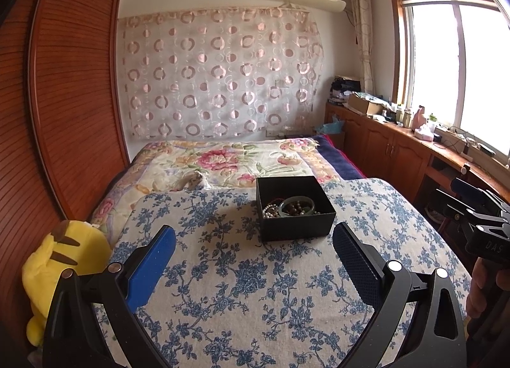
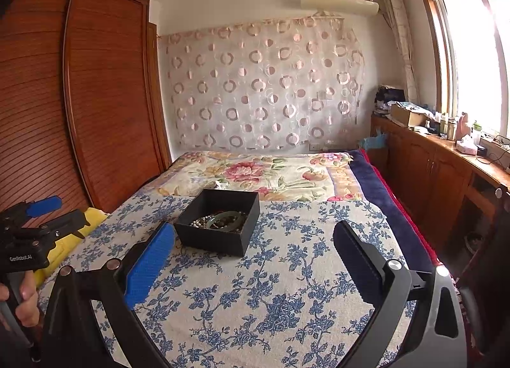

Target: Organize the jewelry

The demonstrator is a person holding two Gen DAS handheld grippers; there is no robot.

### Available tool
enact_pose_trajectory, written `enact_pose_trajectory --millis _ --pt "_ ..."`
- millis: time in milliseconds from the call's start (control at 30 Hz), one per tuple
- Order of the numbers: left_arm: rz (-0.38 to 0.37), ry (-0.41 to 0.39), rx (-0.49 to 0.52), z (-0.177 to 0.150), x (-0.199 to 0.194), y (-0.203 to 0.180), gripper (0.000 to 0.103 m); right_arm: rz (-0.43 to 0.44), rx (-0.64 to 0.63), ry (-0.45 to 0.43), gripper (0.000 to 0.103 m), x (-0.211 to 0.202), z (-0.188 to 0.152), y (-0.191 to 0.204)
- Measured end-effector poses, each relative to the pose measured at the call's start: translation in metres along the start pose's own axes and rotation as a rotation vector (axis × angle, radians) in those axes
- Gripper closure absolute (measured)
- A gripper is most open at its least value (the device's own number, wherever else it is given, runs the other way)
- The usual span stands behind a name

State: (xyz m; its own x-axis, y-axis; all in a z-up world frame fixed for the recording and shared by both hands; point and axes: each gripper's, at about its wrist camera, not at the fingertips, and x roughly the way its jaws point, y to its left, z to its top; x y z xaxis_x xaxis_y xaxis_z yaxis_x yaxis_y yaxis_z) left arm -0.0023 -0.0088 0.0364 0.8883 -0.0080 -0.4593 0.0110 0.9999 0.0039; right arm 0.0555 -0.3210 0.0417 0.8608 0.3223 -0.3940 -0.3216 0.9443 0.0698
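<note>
An open black box (image 1: 295,221) stands on the blue-flowered cloth (image 1: 242,272) on the bed. Inside lie a green bangle (image 1: 297,207), a pearl strand (image 1: 270,209) and dark beads. The box also shows in the right wrist view (image 2: 220,224) with the bangle (image 2: 223,219) inside. My left gripper (image 1: 254,234) is open and empty, just short of the box. My right gripper (image 2: 254,234) is open and empty, with the box just ahead of its left finger. The right gripper's body shows at the left view's right edge (image 1: 478,227).
A yellow plush toy (image 1: 60,269) lies at the bed's left edge by the wooden wardrobe (image 1: 73,97). A floral quilt (image 1: 229,160) covers the far bed. A wooden cabinet (image 1: 398,141) with clutter runs under the window on the right.
</note>
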Motion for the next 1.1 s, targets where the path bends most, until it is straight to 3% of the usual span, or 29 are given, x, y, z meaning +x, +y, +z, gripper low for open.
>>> enact_pose_trajectory --millis 1100 --pt "0.001 -0.005 -0.002 0.0037 -0.0013 0.0020 0.008 0.002 0.001 0.001 0.003 -0.0005 0.0001 0.0001"
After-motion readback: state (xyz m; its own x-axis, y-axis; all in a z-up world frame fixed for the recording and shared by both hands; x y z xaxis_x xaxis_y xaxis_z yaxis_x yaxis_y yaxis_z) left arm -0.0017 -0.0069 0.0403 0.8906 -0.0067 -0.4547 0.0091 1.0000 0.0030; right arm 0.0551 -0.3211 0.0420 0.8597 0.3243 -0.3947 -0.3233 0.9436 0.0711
